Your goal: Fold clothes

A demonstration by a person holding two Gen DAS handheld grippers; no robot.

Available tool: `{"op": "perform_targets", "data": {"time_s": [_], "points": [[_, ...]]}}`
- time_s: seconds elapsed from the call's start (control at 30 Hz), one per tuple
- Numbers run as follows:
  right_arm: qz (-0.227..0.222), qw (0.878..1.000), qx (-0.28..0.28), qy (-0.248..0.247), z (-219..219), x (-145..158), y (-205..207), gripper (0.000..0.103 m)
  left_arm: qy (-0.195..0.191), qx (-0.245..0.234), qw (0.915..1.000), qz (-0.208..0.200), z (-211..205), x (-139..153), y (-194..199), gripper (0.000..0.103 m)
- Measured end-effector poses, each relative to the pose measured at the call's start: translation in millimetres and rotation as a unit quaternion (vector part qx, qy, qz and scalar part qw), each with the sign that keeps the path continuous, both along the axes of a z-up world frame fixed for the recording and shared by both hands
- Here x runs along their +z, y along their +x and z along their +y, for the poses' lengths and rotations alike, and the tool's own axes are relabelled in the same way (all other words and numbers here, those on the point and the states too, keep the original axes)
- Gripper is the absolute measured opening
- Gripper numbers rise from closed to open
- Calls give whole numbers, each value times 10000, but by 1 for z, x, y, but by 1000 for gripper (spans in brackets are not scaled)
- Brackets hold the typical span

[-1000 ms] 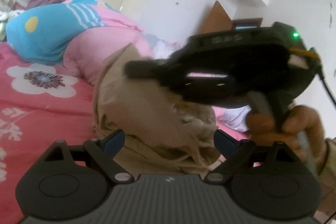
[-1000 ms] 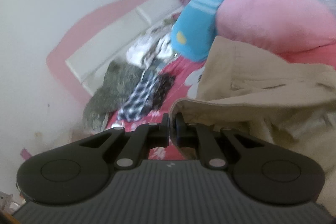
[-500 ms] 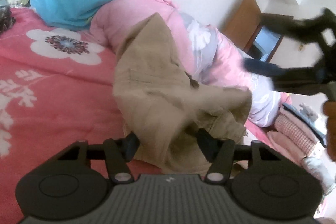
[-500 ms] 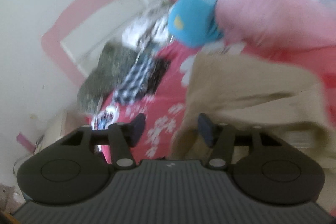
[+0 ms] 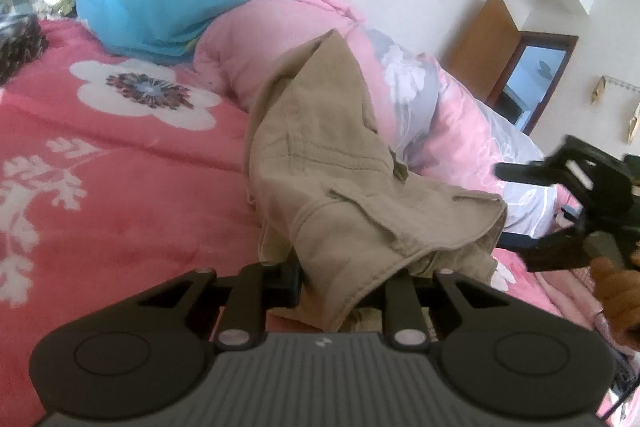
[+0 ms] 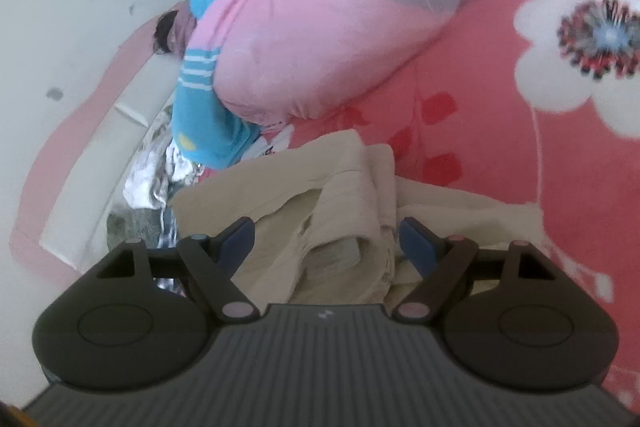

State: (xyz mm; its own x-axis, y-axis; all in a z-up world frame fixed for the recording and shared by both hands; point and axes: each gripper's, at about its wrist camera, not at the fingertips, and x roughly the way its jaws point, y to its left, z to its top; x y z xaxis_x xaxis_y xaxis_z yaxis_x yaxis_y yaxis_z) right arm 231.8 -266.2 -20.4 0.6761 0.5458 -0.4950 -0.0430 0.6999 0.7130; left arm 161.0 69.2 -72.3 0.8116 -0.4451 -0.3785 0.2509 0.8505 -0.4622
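**A:** Khaki cotton, thick and seamed — that's the garment (image 5: 344,187) I'm working. It lies in a heap on the red flowered bed (image 5: 120,163), its far end propped against the pink quilt (image 5: 256,43) at twelve o'clock in my left view.

**B:** How do you expect it to handle?

**A:** Soft and floppy, I'd judge, but with some weight; the stitched hems and pocket flaps look stiffer than the panels. It shouldn't slip, and nothing about it is fragile. I'd take it by a hemmed edge or the waistband, where the doubled cloth gives the pads something to bite.

**B:** And your left hand-held gripper (image 5: 344,277)?

**A:** Its jaws have just been closing, and a fold of the near edge hangs between them, at six o'clock in that view. The fingers are drawn in tight against the cloth, so I read it as pinching the garment. It points slightly downward towards the bed.

**B:** The right one?

**A:** The right hand-held gripper (image 6: 326,241) has just been opening. Its blue pads (image 6: 416,241) stand spread wide either side of the crumpled cloth, touching nothing that I can see. From the left view it sits at three o'clock, well clear of the heap, the person's hand (image 5: 612,287) around its handle. It is rolled over sideways and tilted down.
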Motion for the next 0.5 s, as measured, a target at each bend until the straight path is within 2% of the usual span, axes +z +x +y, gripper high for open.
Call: {"op": "perform_targets", "data": {"time_s": [0.03,0.07,0.1,0.17,0.23,0.33,0.5], "points": [[32,10000,57,-14,6,-4,5,75,6,5,10000,-26,0,1,0,20],[34,9998,163,-85,13,-5,9,63,5,14,10000,-52,0,2,0,18],[25,9994,286,-175,21,-5,11,56,-11,25,10000,-70,1,3,0,17],[-78,9979,436,-470,36,2,14,24,-136,37,9999,-87,6,5,2,14],[-292,9963,587,-556,47,18,15,12,-281,37,9995,-115,12,9,4,13],[-737,9925,820,-531,64,49,18,9,-475,147,9987,-146,24,13,7,13],[-1226,9851,1142,-395,109,94,44,8,-861,494,9949,-197,51,18,13,12]]}}
